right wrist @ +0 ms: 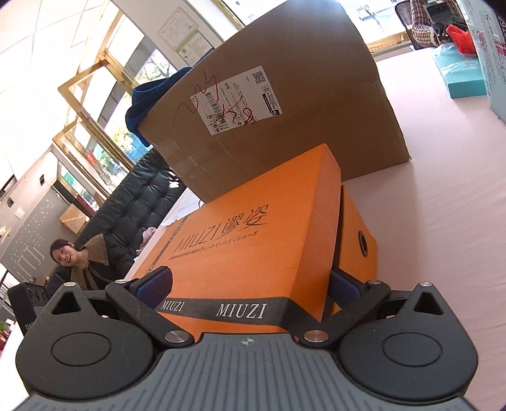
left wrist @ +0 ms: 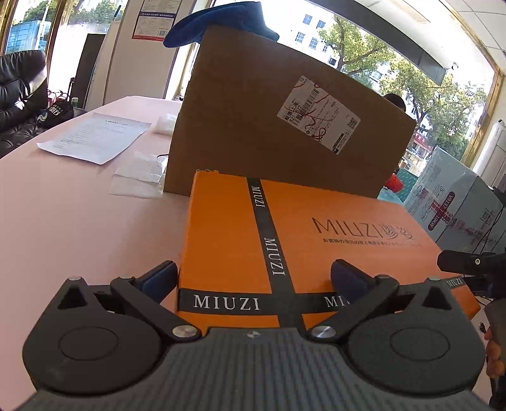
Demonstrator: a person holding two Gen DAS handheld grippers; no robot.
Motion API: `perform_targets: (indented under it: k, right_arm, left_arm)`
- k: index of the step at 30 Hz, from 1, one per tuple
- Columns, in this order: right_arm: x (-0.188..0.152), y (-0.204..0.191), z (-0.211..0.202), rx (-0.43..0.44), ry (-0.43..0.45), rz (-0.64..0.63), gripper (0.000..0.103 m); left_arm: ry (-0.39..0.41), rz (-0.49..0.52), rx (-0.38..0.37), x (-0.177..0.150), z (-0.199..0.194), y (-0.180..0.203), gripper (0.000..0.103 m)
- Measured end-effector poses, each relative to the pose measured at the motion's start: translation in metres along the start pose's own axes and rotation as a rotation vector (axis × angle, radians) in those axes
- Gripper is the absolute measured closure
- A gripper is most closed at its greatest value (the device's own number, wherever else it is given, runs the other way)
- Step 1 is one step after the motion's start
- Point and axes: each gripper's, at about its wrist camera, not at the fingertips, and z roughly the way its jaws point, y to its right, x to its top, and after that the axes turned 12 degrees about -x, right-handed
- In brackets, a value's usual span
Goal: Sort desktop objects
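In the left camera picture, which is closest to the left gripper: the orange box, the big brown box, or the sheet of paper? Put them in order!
From the left gripper:
1. Orange box, right between its fingers.
2. Big brown box, standing just behind the orange one.
3. Sheet of paper, far back on the left of the table.

Pale pink desk [left wrist: 63, 221] runs thru the room, bright daylight on it. Big windows [left wrist: 363, 53] w/ gold-coloured frames [right wrist: 91, 85]; trees & bldgs outside. White wall panel [left wrist: 142, 63] w/ a red-and-white notice [left wrist: 155, 19] on it. Black tufted leather sofa [right wrist: 136, 196] beside the desk; a person in a brown-collared coat [right wrist: 95, 256] sits there. White tiled ceiling [right wrist: 41, 41]. Grey wall at far left of right-wrist view.
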Motion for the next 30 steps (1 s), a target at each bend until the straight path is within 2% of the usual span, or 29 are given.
perform_targets:
  k: [5,8,10,15,17,21,23,27,30]
  right_arm:
    - [-0.012,-0.004,-0.011,-0.04,0.103,-0.036,0.001]
    - [-0.014,-0.015,-0.017,-0.095,0.16,-0.115,0.001]
    - [-0.011,-0.019,-0.02,-0.1,0.16,-0.133,0.001]
    - [-0.014,-0.001,-0.012,-0.192,0.165,-0.072,0.001]
    - [-0.02,0.015,-0.005,-0.191,0.138,-0.017,0.001]
    - [-0.037,0.048,0.0,-0.044,0.106,0.131,0.001]
    - [-0.043,0.051,-0.001,-0.017,0.098,0.146,0.001]
    - [-0.046,0.048,-0.007,-0.027,0.128,0.113,0.001]
    - [-0.05,0.048,-0.019,-0.012,0.154,0.115,0.001]
  left_arm:
    - [0.029,0.045,0.032,-0.004,0.001,0.01,0.0]
    - [0.027,0.09,0.063,-0.005,0.003,0.019,0.0]
    - [0.035,0.114,0.073,-0.005,0.003,0.023,0.0]
    - [0.037,0.126,0.073,-0.006,0.003,0.024,0.0]
    - [0.051,0.126,0.067,-0.009,0.001,0.023,0.0]
    - [0.101,0.143,0.065,-0.02,0.0,0.022,0.0]
    - [0.123,0.163,0.074,-0.023,-0.002,0.026,0.0]
    - [0.16,0.186,0.089,-0.024,-0.018,0.029,0.0]
    - [0.155,0.147,0.052,-0.02,-0.037,0.015,0.0]
